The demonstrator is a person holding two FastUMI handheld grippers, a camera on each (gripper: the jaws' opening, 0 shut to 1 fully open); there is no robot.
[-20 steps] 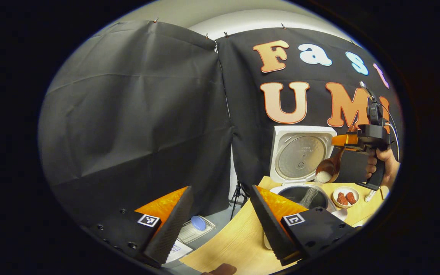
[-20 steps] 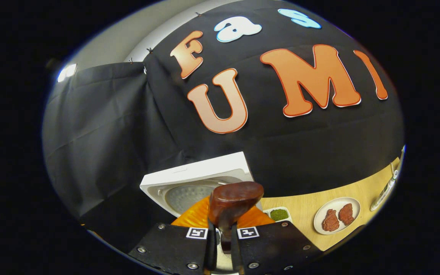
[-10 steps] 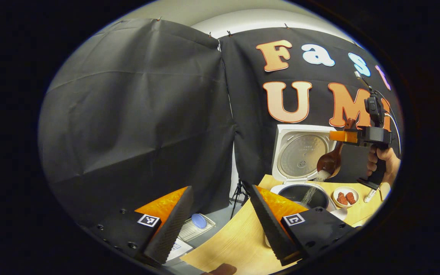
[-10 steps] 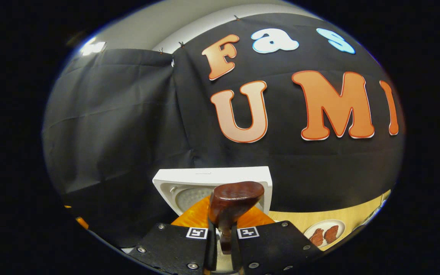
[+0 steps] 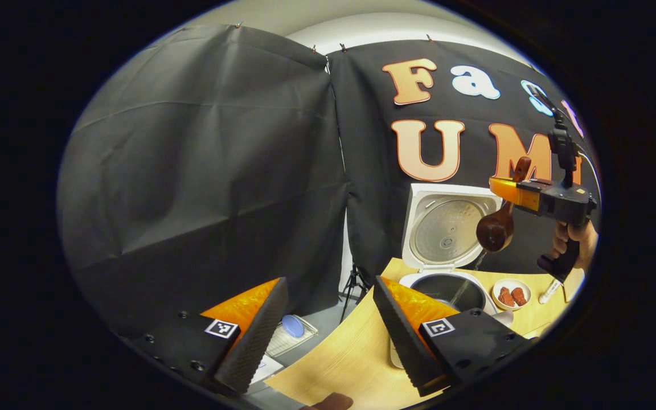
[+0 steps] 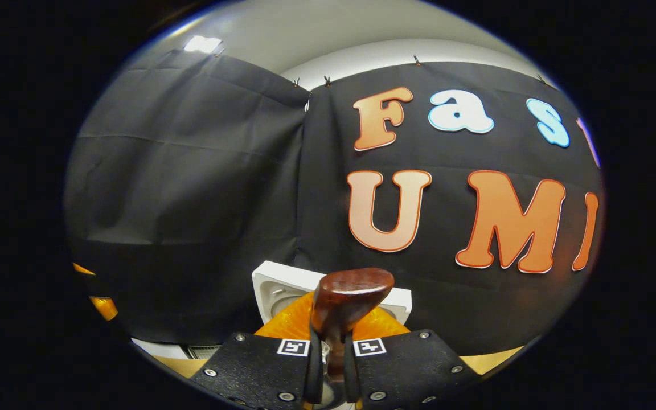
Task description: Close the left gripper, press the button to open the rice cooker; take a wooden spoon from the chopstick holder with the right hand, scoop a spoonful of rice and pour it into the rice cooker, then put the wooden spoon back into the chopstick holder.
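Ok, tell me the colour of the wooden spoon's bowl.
Dark reddish-brown wooden spoon, glossy; the left gripper view shows it best.

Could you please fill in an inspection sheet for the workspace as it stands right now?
Surface: wooden table, mostly bare near its front.
Job's things: rice cooker open, lid upright; wooden spoon held above the pot.
Clutter: small plate with reddish pieces beside the cooker.
Grippers: left gripper open, holding nothing; right gripper shut on the wooden spoon handle.
Cables: a thin cable runs from the right gripper.
Surroundings: black cloth wall; a tripod on the floor behind the table.
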